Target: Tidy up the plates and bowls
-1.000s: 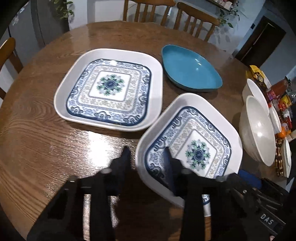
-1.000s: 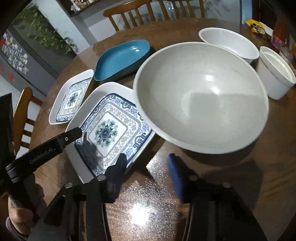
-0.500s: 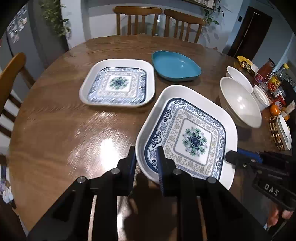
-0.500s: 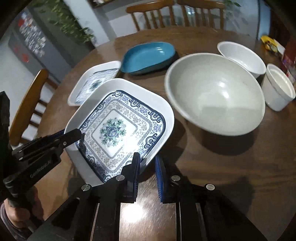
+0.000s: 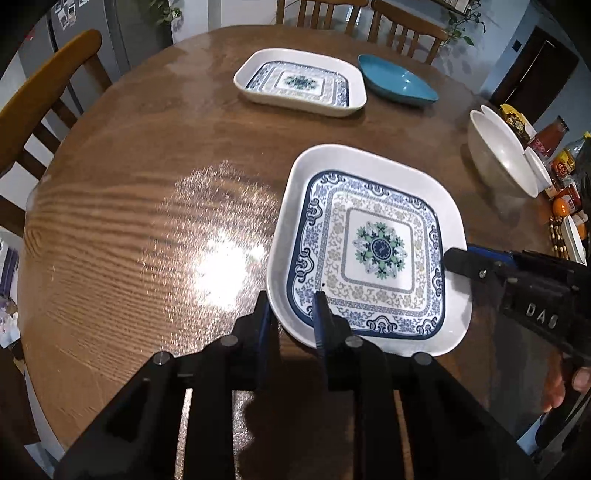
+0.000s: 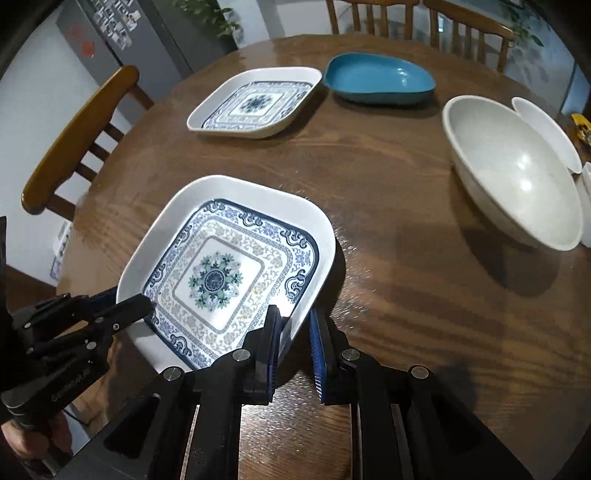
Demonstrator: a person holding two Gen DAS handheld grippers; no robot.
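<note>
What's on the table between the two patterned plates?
Nothing: only bare table between the held plate and the far plate, right wrist view.

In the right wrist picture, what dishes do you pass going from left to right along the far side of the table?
Patterned square plate → blue dish → big white bowl → smaller white bowl.

home dining room for sure: round wooden table (image 5: 147, 221), wooden chairs (image 6: 81, 136), magnet-covered fridge (image 6: 122, 33), sauce bottles (image 5: 550, 138)
</note>
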